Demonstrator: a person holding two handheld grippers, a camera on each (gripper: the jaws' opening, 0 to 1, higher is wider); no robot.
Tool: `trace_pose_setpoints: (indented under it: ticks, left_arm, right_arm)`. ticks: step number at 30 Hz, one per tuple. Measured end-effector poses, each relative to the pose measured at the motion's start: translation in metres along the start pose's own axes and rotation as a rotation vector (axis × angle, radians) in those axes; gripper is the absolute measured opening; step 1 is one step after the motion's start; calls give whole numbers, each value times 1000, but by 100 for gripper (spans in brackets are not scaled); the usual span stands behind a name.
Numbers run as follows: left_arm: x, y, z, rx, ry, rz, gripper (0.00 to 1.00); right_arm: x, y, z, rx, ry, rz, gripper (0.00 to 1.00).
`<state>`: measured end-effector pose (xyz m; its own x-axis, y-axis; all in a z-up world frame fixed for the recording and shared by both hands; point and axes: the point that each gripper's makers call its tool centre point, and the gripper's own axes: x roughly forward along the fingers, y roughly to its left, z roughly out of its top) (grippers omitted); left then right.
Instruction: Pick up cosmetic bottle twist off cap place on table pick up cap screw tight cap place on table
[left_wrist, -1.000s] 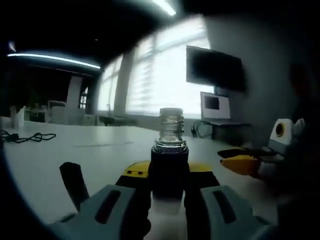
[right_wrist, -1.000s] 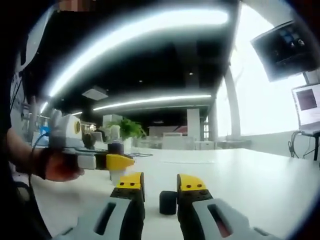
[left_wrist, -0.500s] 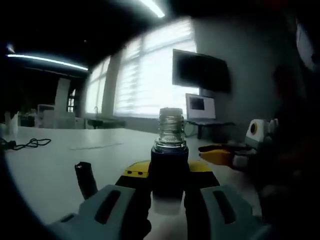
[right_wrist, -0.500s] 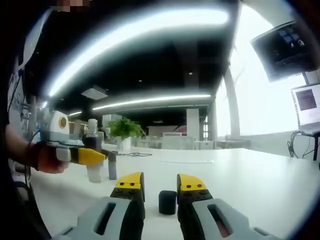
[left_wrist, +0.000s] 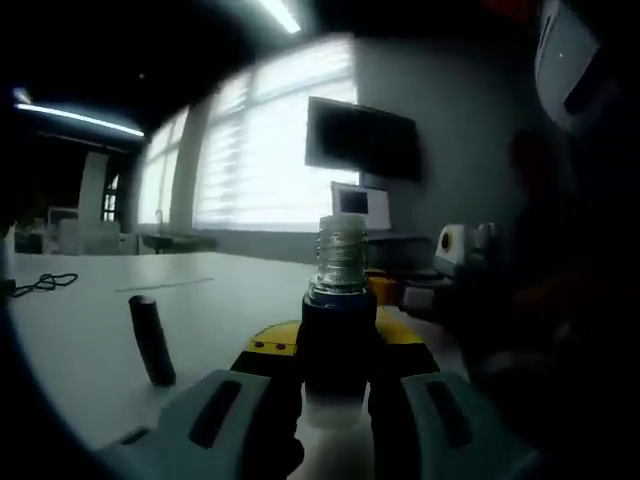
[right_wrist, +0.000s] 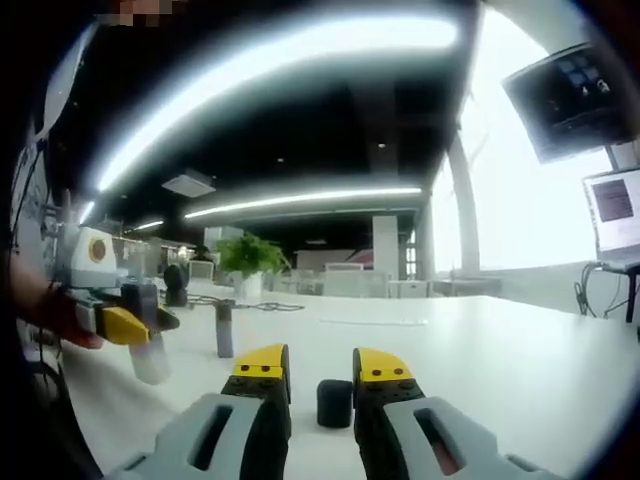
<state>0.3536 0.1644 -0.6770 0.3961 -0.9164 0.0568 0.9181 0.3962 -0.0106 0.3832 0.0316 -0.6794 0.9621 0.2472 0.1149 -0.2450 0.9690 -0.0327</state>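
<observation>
Left claw (left_wrist: 338, 385) is clamped on the cosmetic bottle (left_wrist: 339, 335), its yellow-tipped jaws pressed to either side of the dark body, so that the bottle stands upright between them with its bare neck (left_wrist: 341, 255) rising clear above. That neck is see-through, glass or hard clear plastic, ribbed with screw thread and left uncapped; below it sits a shiny collar, then the dark smooth barrel, then a paler, frosted-looking base. I judge the bottle small, rigid and fairly light, with a slick surface that could turn in the pads under twisting load, so the grip belongs where it is now, low on the barrel and well below the thread. In the right gripper view the same bottle shows at the far left, held tilted above the desk (right_wrist: 520, 370). Right claw (right_wrist: 321, 400) is parted with nothing gripped; the cap (right_wrist: 335, 403), a short dark cylinder with a matt, smooth-looking side, stands on the pale desk between its jaw tips, and whether either jaw touches it I cannot tell. It looks stiff and light, best pinched across its round side so it can be spun onto the thread. A slim dark upright stick (left_wrist: 152, 340) stands on the desk near the bottle.
</observation>
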Motion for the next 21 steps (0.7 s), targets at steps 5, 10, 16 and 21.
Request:
trace_pose_setpoints:
  ticks: [5,10,16,21]
  left_arm:
    - [-4,-7,-3,-3,-12,-16,14]
    - [-1,-15,-20,9,32,-57,14]
    - [2,-14,-25,19,66,-67,14]
    - [0,-14,-25,11,62,-61,14]
  right_arm:
    - [1,0,-1,2,6,1,18]
    - [1,0,-2,-3,13,2,18]
    - [1,0,-3,-7,18,-4,18]
    - [2,0,-4,-9,21,-1,17]
